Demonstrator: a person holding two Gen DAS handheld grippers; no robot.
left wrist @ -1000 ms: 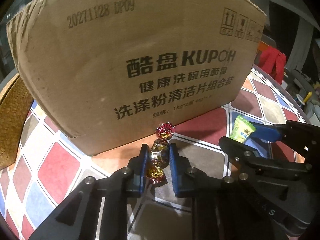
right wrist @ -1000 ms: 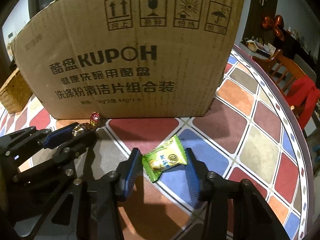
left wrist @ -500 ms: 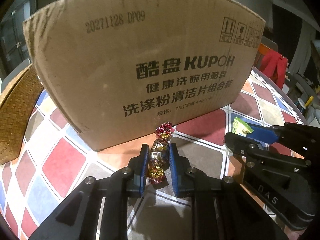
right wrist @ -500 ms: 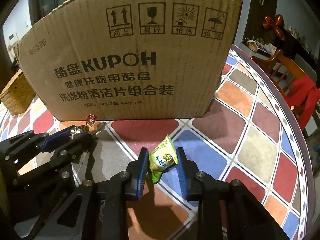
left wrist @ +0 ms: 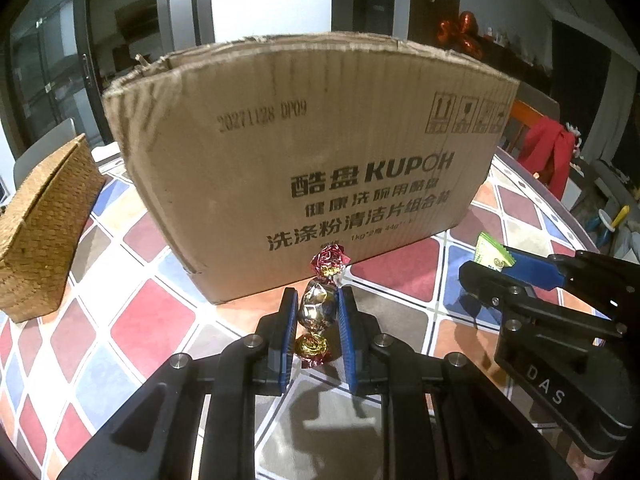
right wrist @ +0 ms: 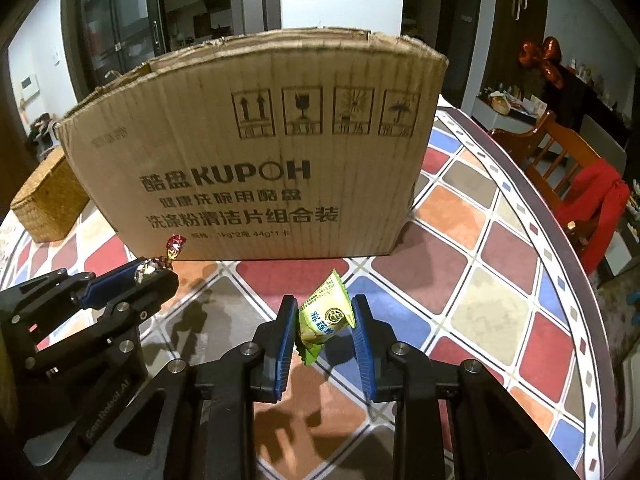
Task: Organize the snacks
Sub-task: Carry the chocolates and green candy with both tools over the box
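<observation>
Left wrist view: left gripper (left wrist: 316,312) clamped on a foil-wrapped candy with gold body and red twisted ends (left wrist: 319,307), pinched across the fat middle so both twists stick out free – probably the only spot with enough bulk to bite on. Right wrist view: right gripper (right wrist: 325,322) squeezing a small green-and-yellow snack packet (right wrist: 325,317), tilted on edge between the blue pads (right wrist: 285,334), pads pressing its sides. Both snacks lifted clear of the round table with coloured tile pattern (right wrist: 460,280), shadows visible underneath. Tall brown cardboard box with black printing (left wrist: 320,160) right behind, top open – looks like the drop-off spot, so holding both high enough to clear the rim makes sense. Woven straw basket (left wrist: 40,232) off to the left, untouched.

Compared with a second back: packet was lying flat between wide-open jaws, now pinched and raised. Candy grip unchanged, just higher. Box top edge now visible in both views, where before it ran out of frame.
</observation>
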